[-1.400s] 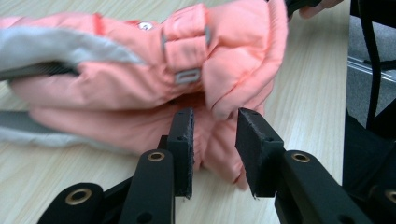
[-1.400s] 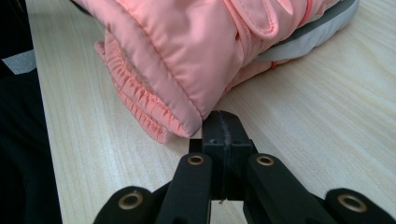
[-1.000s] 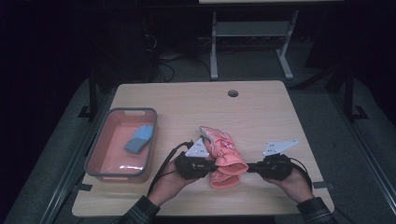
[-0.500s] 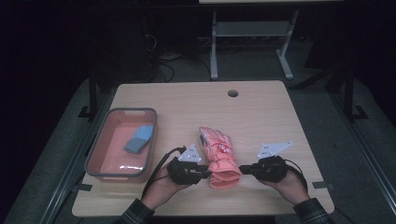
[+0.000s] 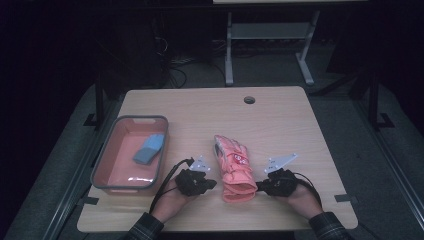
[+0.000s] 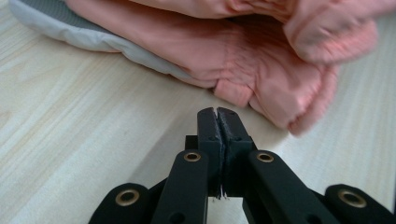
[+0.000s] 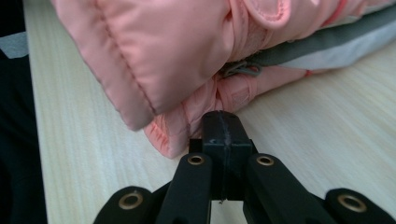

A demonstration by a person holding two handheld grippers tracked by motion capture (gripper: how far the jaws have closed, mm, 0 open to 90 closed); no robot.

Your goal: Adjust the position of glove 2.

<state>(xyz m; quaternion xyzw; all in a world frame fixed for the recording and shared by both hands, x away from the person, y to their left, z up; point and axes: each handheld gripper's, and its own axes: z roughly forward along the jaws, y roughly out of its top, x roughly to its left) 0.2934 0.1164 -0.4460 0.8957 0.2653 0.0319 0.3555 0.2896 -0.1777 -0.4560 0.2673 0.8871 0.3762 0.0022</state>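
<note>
The left gripper [image 6: 217,112] has its jaws pressed together with nothing between them, and its tips stop just short of the pink glove [image 6: 261,60], with a strip of bare table [image 6: 70,140] in the gap. We see the right gripper [image 7: 223,115] closed the same way; its tips sit right at the glove's cuff edge, and we cannot tell whether they touch the fabric or pinch any of it.

From the high view we get the layout that the close views lack: the glove [image 5: 234,165] lies flat near the front middle of the table [image 5: 280,120], fingers pointing away from the person, cuff nearest them, with the left gripper [image 5: 212,184] and the right gripper [image 5: 260,188] flanking the cuff on either side. A red bin [image 5: 100,170] sits well apart to the left, holding a blue-grey cloth [image 5: 148,149].

The gripper views add the glove's grey-and-white palm side against the wood.
</note>
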